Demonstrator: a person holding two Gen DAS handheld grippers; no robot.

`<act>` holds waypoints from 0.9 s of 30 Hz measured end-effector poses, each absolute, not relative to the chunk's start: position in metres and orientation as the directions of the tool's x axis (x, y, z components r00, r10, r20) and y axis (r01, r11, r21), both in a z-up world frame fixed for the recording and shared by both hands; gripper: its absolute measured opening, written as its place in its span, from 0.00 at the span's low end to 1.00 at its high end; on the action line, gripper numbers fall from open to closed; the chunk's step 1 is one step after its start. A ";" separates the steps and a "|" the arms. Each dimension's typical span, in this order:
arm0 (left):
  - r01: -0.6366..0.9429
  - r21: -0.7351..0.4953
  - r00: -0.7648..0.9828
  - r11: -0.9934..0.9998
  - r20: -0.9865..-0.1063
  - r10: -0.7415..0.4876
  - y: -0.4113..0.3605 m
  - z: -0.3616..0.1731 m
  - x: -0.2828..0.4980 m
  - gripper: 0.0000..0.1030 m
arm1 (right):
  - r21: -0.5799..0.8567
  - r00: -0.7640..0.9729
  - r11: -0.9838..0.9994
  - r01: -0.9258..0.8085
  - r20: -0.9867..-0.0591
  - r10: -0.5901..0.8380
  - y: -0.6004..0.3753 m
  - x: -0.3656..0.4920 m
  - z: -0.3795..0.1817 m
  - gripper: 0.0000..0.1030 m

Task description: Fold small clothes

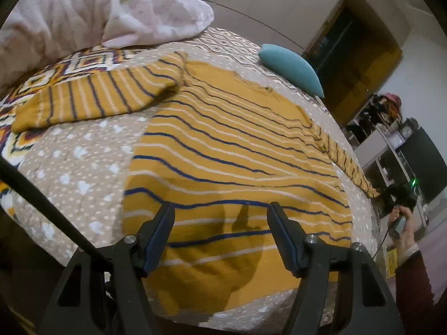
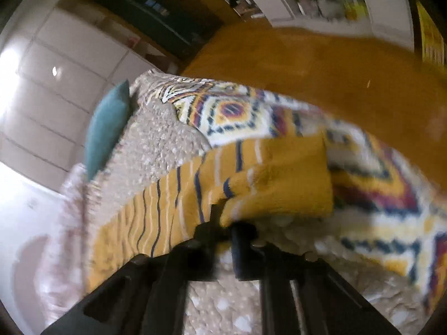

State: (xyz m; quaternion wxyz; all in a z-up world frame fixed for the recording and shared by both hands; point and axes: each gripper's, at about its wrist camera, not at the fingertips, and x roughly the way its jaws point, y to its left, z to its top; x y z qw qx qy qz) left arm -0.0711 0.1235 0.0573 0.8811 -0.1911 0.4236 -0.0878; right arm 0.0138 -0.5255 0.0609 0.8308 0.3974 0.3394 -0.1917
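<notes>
Right gripper (image 2: 223, 217) pinches the striped sweater's sleeve cuff (image 2: 279, 187); left gripper (image 1: 220, 209) hovers wide open over the sweater (image 1: 223, 145) hem. No legible writing.

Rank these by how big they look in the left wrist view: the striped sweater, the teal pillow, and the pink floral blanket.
Largest to smallest, as they look:
1. striped sweater, spread across the bed
2. pink floral blanket, cut off by the frame edge
3. teal pillow

The pillow lies farthest from the camera, so it may look smaller than it is.
</notes>
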 end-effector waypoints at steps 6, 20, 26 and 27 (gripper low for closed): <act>-0.063 -0.423 0.650 0.904 -0.705 -0.285 0.155 0.058 -0.081 0.66 | 0.351 0.724 0.863 0.363 -0.689 -0.024 -0.407 0.083 0.135 0.07; -0.129 -0.462 0.732 0.877 -0.641 -0.230 0.232 0.052 -0.111 0.69 | 0.157 0.567 0.965 -0.209 -0.784 0.251 -0.022 0.202 0.080 0.07; -0.180 -0.488 0.744 0.854 -0.635 -0.206 0.260 0.042 -0.118 0.69 | 0.037 0.477 0.940 -0.340 -0.854 0.206 0.063 0.202 0.024 0.20; -0.183 -0.490 0.745 0.852 -0.635 -0.205 0.261 0.042 -0.119 0.69 | 0.039 0.463 0.930 -0.365 -0.859 0.218 0.069 0.200 0.023 0.25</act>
